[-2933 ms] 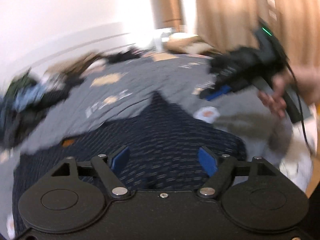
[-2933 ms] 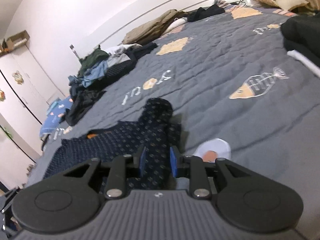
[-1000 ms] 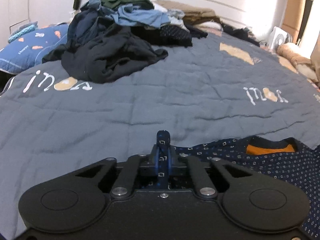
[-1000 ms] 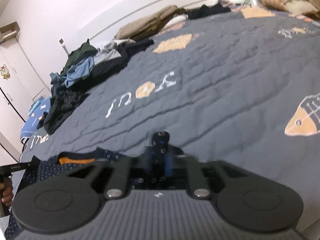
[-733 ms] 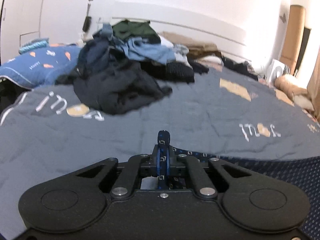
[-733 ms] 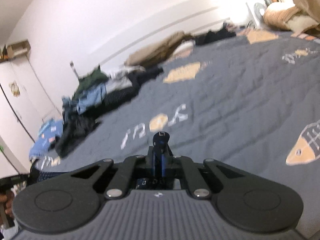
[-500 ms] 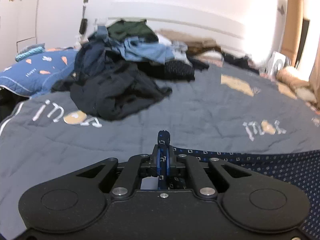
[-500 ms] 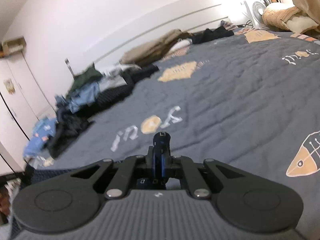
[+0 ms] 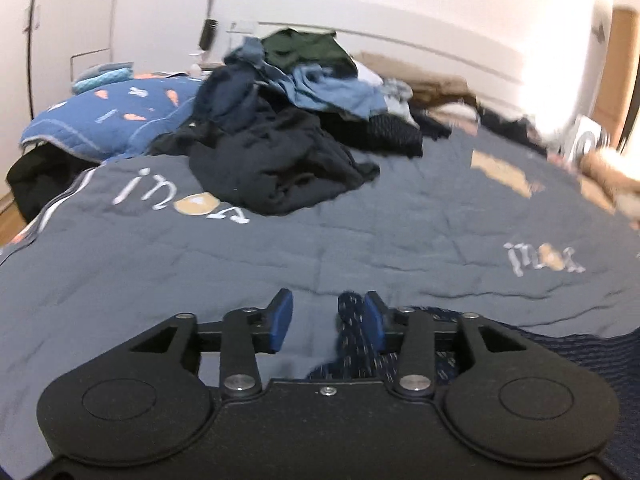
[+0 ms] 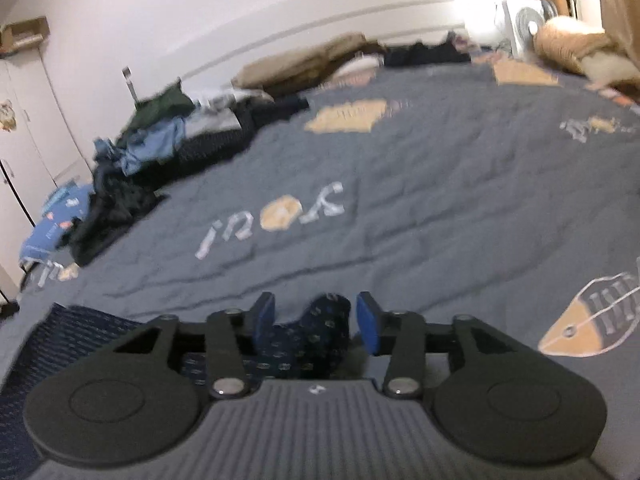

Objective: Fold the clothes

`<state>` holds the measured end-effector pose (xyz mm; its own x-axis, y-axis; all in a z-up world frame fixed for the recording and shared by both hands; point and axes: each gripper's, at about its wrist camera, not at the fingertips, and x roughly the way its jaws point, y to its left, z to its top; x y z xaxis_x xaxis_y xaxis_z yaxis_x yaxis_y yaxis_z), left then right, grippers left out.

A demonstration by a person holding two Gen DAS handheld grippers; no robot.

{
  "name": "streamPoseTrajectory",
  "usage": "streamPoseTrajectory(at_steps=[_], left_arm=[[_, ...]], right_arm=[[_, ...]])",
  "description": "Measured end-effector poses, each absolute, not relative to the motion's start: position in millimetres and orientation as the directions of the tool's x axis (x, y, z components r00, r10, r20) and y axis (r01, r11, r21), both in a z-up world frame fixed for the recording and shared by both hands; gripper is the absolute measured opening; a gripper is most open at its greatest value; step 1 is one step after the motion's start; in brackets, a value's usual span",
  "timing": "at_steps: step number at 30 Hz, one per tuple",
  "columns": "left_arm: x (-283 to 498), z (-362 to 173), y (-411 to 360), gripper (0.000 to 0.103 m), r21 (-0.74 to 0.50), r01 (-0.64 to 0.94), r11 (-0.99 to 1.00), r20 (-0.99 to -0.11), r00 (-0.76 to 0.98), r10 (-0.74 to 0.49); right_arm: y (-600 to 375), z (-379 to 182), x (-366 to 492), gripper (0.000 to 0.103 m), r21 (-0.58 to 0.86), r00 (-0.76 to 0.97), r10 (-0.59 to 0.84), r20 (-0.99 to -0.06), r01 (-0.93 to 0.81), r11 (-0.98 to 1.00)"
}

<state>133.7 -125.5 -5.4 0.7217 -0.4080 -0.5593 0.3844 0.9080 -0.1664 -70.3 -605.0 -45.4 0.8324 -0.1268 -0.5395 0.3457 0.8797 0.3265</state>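
Observation:
A navy shirt with small pale squares [image 9: 352, 332] lies on the grey quilt [image 9: 360, 224]. In the left wrist view a fold of it stands between the blue pads, leaning on the right pad, while my left gripper [image 9: 326, 322] is opening and the left pad is clear of the cloth. In the right wrist view the same shirt [image 10: 316, 332] bunches up between the pads of my right gripper [image 10: 316, 322], whose jaws are opening too; the cloth rests loose there, and more of it spreads to the lower left.
A heap of dark and blue clothes [image 9: 288, 128] sits at the far side of the bed, with a blue carrot-print pillow [image 9: 116, 120] to its left. Tan and black garments [image 10: 320, 64] line the headboard. A fan [image 10: 528, 20] stands at the right.
Both grippers were shut on pinches of the navy shirt; now both have opened and the cloth sits loose between the pads. Both views have lifted slightly and blurred.

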Motion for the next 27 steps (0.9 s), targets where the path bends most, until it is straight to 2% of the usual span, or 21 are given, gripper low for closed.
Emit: streamPoseTrajectory(at_steps=[3,9,13,17,19,27], left_arm=[[98,1,-105,0.055,-0.219,0.385,0.897,-0.541,0.716,-0.440],[45,-7,-76,0.056,-0.294,0.370,0.881,-0.575,0.668,-0.473],[18,-12,-53,0.057,-0.351,0.346,0.870,-0.588,0.642,-0.492],[-2,-21,-32,0.058,-0.438,0.307,0.845,-0.600,0.601,-0.529],[-10,-26,-21,0.064,-0.506,0.256,0.824,-0.589,0.595,-0.547],[-39,-53,-4,0.067,-0.687,0.121,0.717,-0.556,0.548,-0.625]], right_arm=[[-588,-26,-95,0.053,0.335,0.846,-0.116,-0.520,0.327,0.883],[-534,-11,-146,0.057,0.275,0.857,-0.099,-0.506,0.269,0.923],[-513,-13,-184,0.058,0.286,0.847,-0.092,-0.524,0.276,0.918],[-497,-19,-217,0.059,0.346,0.847,-0.076,-0.527,0.295,0.891],[-490,-22,-230,0.059,0.384,0.848,-0.070,-0.525,0.309,0.870],[-475,-31,-272,0.059,0.621,0.901,-0.029,-0.433,0.322,0.715]])
